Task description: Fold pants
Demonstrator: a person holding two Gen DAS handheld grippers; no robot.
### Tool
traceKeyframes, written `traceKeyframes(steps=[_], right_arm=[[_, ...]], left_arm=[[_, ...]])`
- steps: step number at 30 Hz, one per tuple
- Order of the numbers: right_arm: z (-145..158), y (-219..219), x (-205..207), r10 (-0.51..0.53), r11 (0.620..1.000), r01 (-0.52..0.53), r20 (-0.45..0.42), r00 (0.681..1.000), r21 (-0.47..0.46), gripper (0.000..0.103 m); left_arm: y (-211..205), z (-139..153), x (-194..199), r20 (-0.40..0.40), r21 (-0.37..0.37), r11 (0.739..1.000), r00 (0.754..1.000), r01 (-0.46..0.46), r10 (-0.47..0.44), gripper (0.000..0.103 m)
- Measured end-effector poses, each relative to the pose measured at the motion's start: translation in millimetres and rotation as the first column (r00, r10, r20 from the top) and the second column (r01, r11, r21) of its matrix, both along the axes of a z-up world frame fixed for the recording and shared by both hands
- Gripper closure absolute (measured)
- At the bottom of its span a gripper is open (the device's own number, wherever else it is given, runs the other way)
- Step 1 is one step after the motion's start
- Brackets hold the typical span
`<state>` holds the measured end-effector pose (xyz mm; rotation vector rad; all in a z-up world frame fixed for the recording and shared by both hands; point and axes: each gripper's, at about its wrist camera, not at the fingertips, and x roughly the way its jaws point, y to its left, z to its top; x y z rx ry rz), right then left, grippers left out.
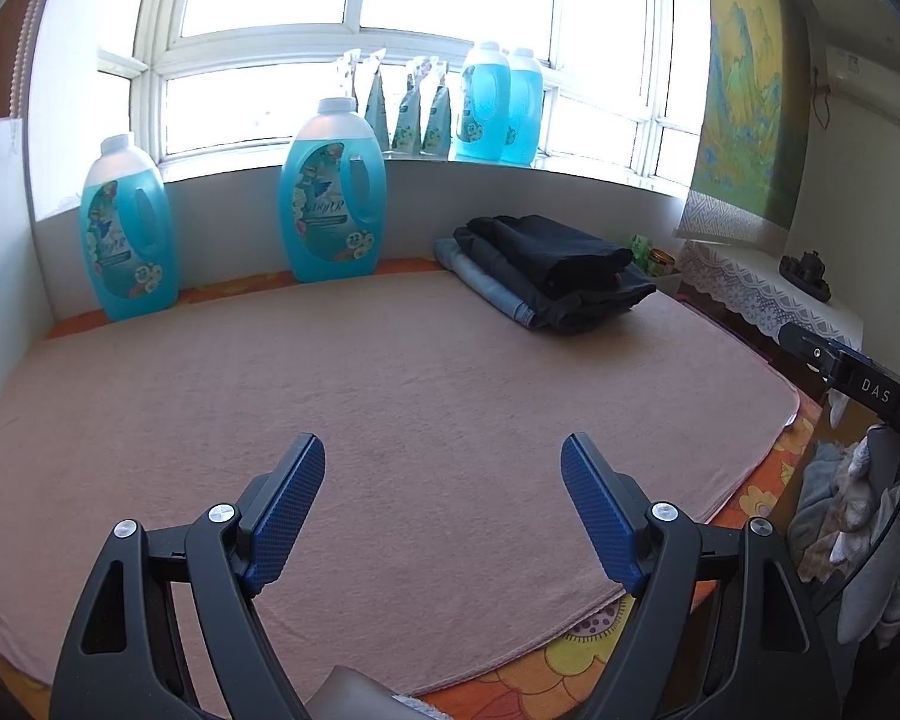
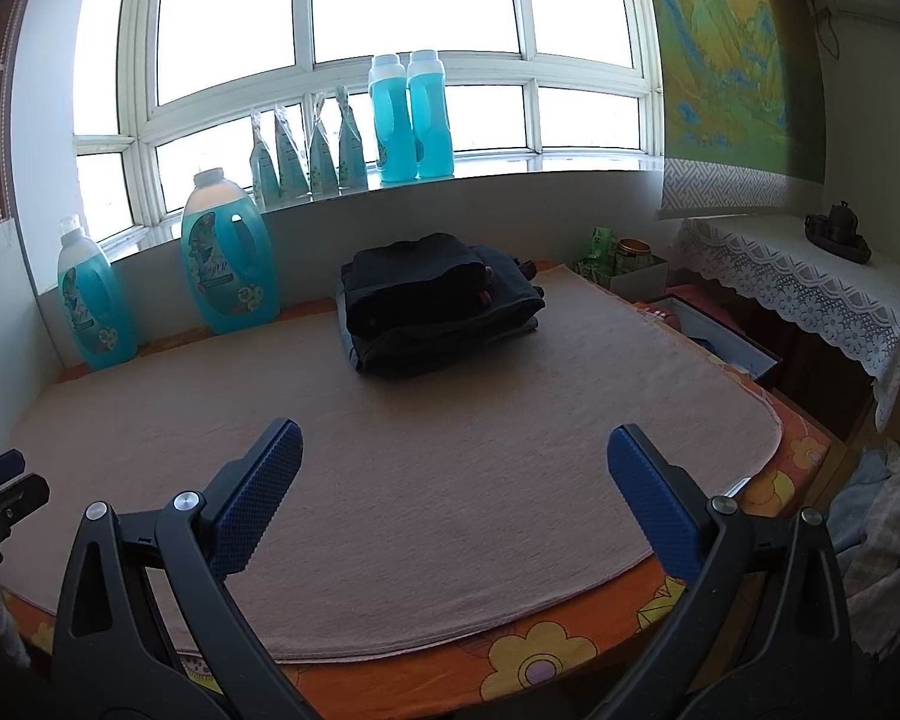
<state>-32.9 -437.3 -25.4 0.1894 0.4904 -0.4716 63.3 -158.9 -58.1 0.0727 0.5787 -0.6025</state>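
Observation:
A stack of folded pants (image 1: 546, 273) (image 2: 438, 303), black on top with dark and light denim below, rests at the far side of the pink towel (image 1: 390, 408) (image 2: 426, 480) that covers the table. My left gripper (image 1: 443, 450) hovers open over the near part of the towel, nothing between its blue pads. My right gripper (image 2: 455, 441) is open too, over the towel's near edge, with nothing in it. Part of the right gripper's black body (image 1: 858, 384) shows at the right edge of the left wrist view. Both grippers are well short of the stack.
Two large blue detergent bottles (image 1: 330, 192) (image 2: 228, 252) stand at the table's back left; more bottles and pouches (image 2: 354, 132) line the windowsill. A lace-covered side table (image 2: 810, 282) and an open box (image 2: 720, 342) are at the right. Loose clothes (image 2: 882, 516) lie beyond the table's right edge.

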Motion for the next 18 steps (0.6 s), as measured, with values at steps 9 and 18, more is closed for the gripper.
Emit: traceKeyframes(steps=[9, 18], right_arm=[[-4.4, 6.8, 0.7, 0.002, 1.000, -0.002, -0.008, 1.000, 0.008, 0.000], [-6.0, 9.1, 1.1, 0.001, 1.000, -0.001, -0.013, 1.000, 0.015, 0.000]], left_arm=[[0.4, -2.0, 1.4, -0.001, 0.011, 1.000, 1.000, -0.006, 0.006, 0.022], [-0.1, -5.0, 0.5, 0.013, 0.012, 1.000, 1.000, -0.008, 0.008, 0.021]])
